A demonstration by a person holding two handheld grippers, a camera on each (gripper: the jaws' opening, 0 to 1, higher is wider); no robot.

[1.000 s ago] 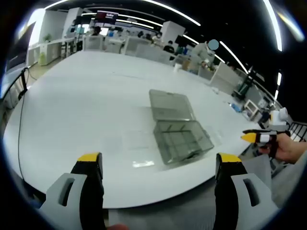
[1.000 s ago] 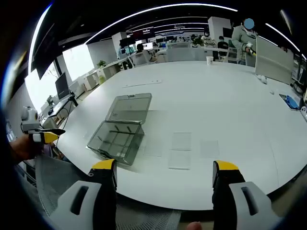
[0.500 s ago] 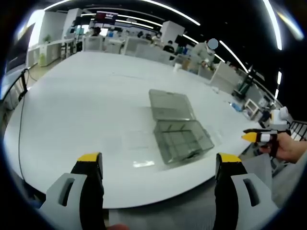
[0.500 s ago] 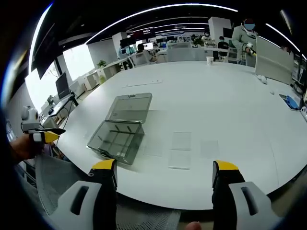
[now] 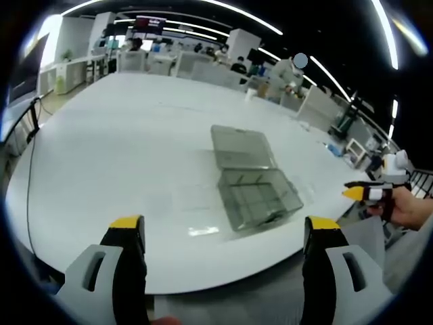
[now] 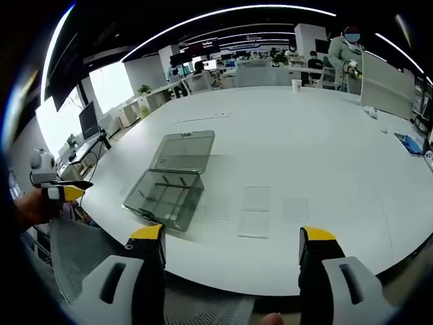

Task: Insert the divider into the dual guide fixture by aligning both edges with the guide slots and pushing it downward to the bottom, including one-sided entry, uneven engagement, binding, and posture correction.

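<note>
Two wide-spread grippers (image 5: 223, 233) (image 6: 231, 244) short of the open clear box (image 5: 257, 196) on the white table (image 5: 122, 149).

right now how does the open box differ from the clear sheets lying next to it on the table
The open box is smoky grey with raised walls, inner compartments and a lid folded back; the clear sheets lie flat, nearly colourless and hard to see. The box is one hinged unit; the sheets are separate pieces. Both rest on the white table, untouched.
</note>
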